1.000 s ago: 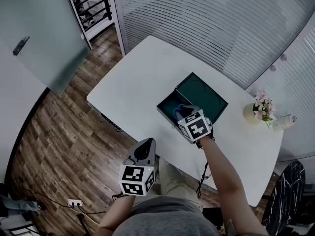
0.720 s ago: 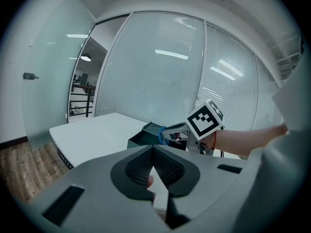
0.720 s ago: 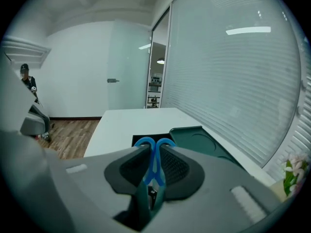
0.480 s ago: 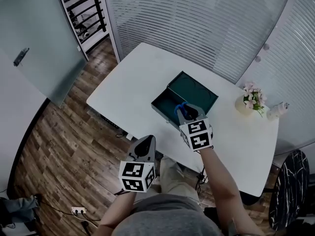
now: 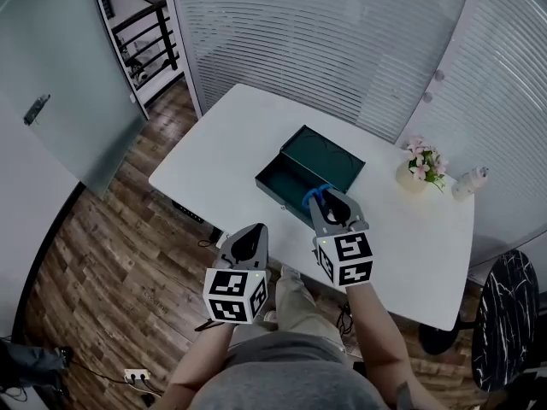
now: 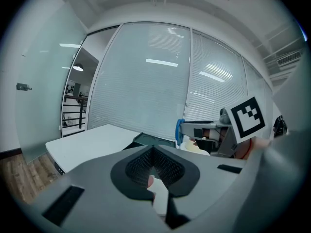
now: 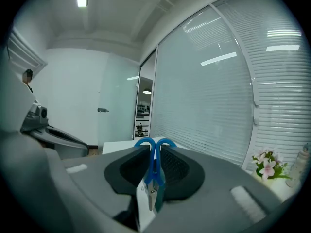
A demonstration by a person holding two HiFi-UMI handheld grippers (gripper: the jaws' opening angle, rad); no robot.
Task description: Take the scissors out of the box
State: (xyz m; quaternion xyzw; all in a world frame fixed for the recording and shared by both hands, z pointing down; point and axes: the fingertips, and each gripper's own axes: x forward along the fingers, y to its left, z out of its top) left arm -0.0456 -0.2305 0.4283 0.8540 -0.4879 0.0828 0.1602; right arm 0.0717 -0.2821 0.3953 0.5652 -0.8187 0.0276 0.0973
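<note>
My right gripper [image 5: 330, 200] is shut on a pair of blue-handled scissors [image 5: 314, 196], held in the air above the near end of the box. In the right gripper view the scissors [image 7: 154, 159] stand clamped between the two jaws, with the handle loops poking out past the tips. The dark green box [image 5: 292, 180] lies open on the white table [image 5: 222, 143], its lid [image 5: 325, 161] folded back. My left gripper [image 5: 249, 233] hangs in front of the table's near edge, shut with nothing in it.
A small pot of pink flowers [image 5: 417, 166] and a white bottle [image 5: 469, 181] stand at the table's right end. Slatted glass walls run behind the table, with wooden floor to the left. A dark chair [image 5: 500, 319] sits at the lower right.
My right gripper has risen out of the box with the scissors and drawn back toward me. The left gripper has come up a little.
</note>
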